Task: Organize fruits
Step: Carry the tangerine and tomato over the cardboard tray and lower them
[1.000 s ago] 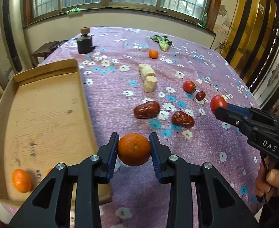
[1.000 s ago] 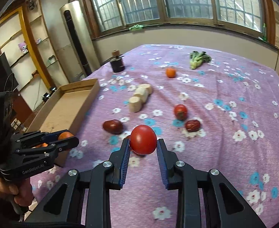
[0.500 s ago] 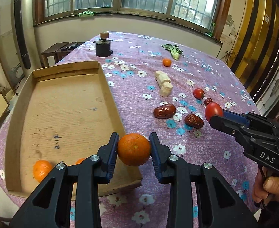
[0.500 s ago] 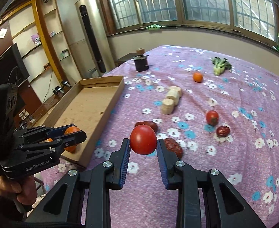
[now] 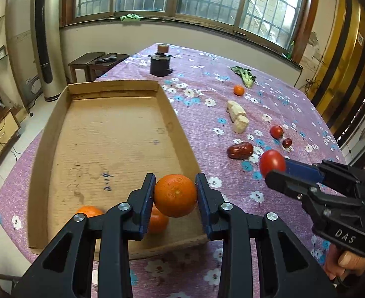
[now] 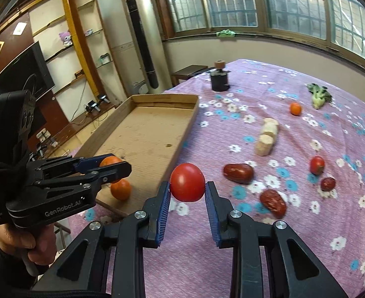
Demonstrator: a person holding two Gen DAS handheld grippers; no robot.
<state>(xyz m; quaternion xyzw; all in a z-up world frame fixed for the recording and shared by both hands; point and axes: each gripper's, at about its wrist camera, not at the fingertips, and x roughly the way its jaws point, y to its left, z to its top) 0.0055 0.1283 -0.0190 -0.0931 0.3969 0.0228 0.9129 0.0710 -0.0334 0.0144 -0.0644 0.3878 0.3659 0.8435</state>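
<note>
My left gripper point(image 5: 175, 186) is shut on an orange point(image 5: 175, 195), held above the near right corner of the cardboard tray point(image 5: 113, 134). Two more oranges point(image 5: 89, 211) lie in the tray's near end, one partly hidden behind my fingers. My right gripper point(image 6: 187, 188) is shut on a red tomato point(image 6: 187, 185), hovering over the purple flowered cloth just right of the tray point(image 6: 147, 134). Each gripper shows in the other's view: the right one point(image 5: 275, 171) with its tomato point(image 5: 272, 162), the left one point(image 6: 113, 166) with its orange point(image 6: 110, 161).
On the cloth lie two large red dates point(image 6: 238, 172), a small tomato point(image 6: 317, 165), a small date point(image 6: 328, 183), a pale sliced root point(image 6: 267, 136), a small orange point(image 6: 295, 108) and a green vegetable point(image 6: 318, 96). A black grinder point(image 6: 219, 79) stands at the far edge.
Both grippers have moved left toward the tray, each keeping its fruit. The left one now hangs over the tray's near corner; a second orange in the tray has come into view.
</note>
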